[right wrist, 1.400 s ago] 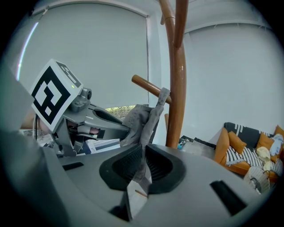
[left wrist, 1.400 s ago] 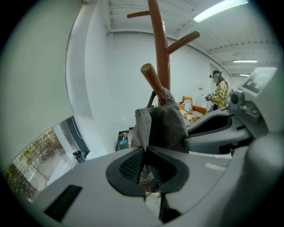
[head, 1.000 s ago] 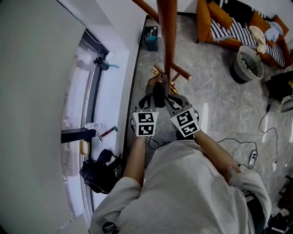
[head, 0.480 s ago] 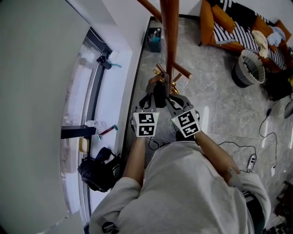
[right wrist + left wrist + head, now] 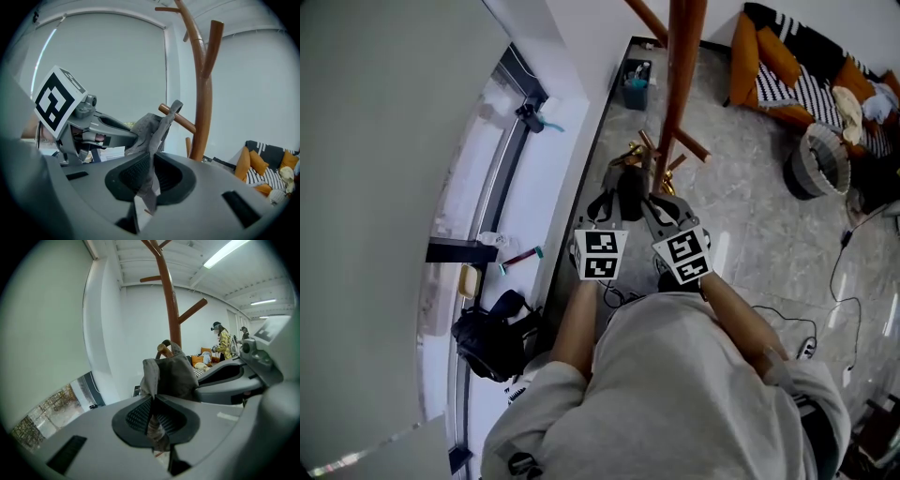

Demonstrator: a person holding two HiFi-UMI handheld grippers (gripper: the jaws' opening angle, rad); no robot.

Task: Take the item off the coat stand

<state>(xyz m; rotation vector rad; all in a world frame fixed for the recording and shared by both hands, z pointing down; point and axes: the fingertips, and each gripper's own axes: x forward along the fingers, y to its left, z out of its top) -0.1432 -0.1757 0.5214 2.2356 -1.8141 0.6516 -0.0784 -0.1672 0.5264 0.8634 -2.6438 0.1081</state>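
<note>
Evidently the grey cloth item [image 5: 171,373] remains hooked over a low peg [image 5: 185,121] of the coat stand [image 5: 682,84], close beside its trunk. The left gripper [image 5: 152,416] and right gripper [image 5: 151,178] are each clamped narrowly on the cloth's lower folds, just below that peg. Over the last second only the head view's framing has shifted; grips and item keep their place against the stand. Judgement: hold secured, lift off the peg outstanding.

Between left tongs [image 5: 152,414], right tongs [image 5: 149,176]: garment [image 5: 629,193]; coat stand [image 5: 684,75] behind.
</note>
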